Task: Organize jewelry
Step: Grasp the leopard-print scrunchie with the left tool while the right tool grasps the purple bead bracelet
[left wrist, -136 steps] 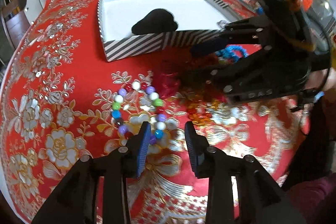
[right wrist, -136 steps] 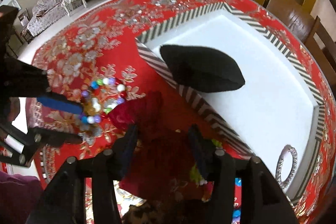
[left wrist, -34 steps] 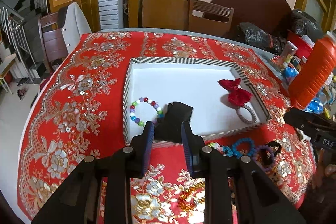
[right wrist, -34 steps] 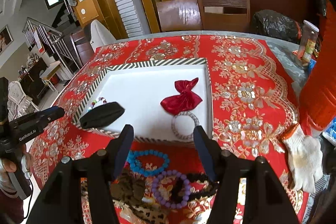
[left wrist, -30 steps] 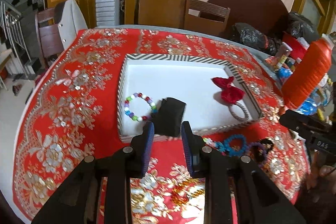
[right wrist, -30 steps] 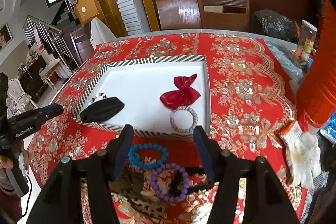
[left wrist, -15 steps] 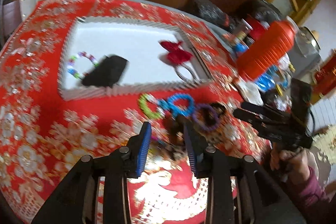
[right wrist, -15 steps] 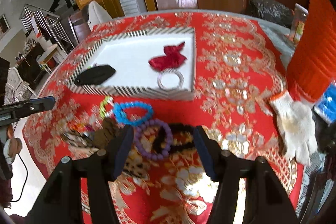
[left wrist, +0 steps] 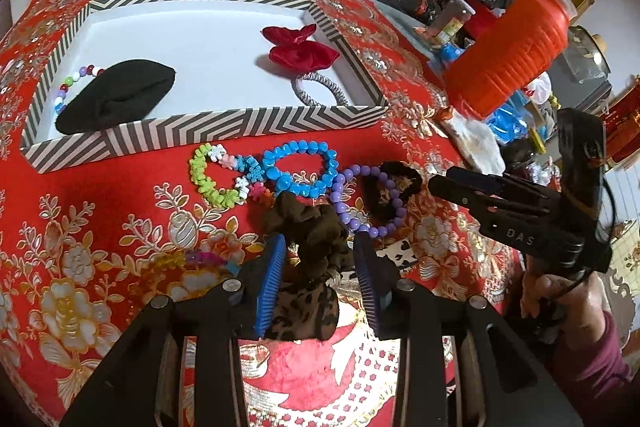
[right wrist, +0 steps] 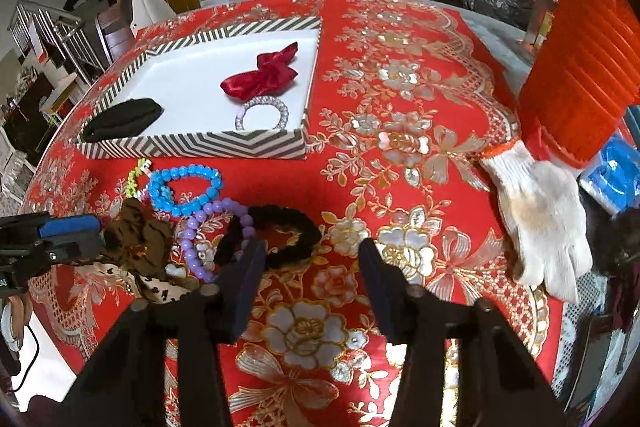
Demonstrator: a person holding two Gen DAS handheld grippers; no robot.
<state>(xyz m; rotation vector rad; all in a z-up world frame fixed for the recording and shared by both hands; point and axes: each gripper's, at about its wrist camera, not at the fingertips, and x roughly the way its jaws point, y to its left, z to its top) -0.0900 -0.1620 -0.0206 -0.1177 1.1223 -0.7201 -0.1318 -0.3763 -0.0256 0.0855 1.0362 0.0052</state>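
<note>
Two blue ribbed pads of the left gripper (left wrist: pixel 320 259) flank a crumpled brown scrunchie (left wrist: pixel 308 227) on the bench, jaws opening, beside glossy blue beads (left wrist: pixel 300 167). From the right wrist, the right gripper (right wrist: pixel 310 267) hovers, jaws closing on nothing, over a fuzzy black scrunchie (right wrist: pixel 276 231) below the striped tray (right wrist: pixel 192 145).

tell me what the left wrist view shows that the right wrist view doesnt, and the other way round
Only the left wrist view: the multicolour bead bracelet behind the black pouch, and the orange bottle's white cap. Only the right wrist view: the whole white glove, plus a stair railing. Both: the striped box, red bow, blue bracelet and purple bracelet.
</note>
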